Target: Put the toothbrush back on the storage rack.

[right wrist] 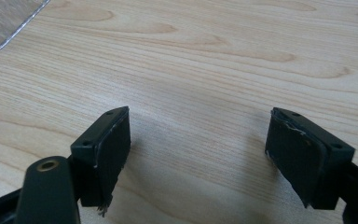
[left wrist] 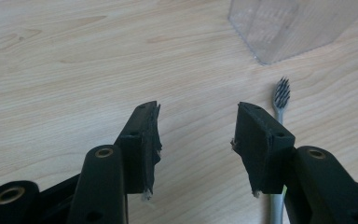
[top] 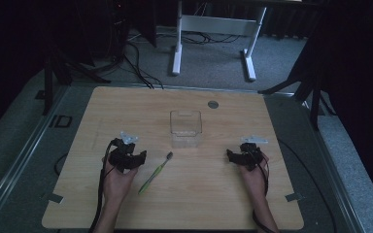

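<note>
So far nothing is moved: the toothbrush (top: 156,172) lies flat on the table (top: 77,204), toward its near edge, head pointing at the clear box (top: 186,127) in the middle. Your left gripper (left wrist: 198,140) hovers just beside it, jaws spread and empty. Your right gripper (right wrist: 198,154), jaws wide, waits near the right edge. Grasping and boxing the brush are, I judge, both left.

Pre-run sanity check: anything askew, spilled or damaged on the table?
Nothing spilled. The toothbrush lies flat on the table, outside the upright clear container. Pad edges on the left tongs look frayed and chipped.
</note>
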Demonstrator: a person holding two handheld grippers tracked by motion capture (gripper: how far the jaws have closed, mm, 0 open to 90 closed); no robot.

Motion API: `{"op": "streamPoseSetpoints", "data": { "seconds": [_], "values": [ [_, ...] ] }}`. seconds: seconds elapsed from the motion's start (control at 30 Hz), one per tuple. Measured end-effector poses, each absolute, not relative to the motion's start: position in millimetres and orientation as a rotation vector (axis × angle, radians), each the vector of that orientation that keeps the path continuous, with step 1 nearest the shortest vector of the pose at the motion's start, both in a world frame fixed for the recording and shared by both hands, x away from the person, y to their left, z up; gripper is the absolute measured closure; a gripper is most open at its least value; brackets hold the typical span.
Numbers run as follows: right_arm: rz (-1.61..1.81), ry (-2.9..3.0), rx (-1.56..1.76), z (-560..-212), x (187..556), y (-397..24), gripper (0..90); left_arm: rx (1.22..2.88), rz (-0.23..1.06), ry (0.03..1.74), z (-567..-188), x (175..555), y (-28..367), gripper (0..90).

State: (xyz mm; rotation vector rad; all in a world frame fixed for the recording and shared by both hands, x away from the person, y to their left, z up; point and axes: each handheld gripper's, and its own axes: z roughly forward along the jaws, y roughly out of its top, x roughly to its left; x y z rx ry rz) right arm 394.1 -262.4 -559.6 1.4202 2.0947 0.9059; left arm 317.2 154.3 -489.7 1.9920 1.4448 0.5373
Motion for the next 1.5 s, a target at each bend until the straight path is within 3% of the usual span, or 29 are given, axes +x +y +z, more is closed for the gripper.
{"op": "streamPoseSetpoints", "data": {
  "seconds": [1.5],
  "values": [
    [0.907, 2.094, 1.421, -560, 394, -262, 22.0, 2.282, 0.401, 1.332, -480, 328, 110, 56.2]
  ]
}}
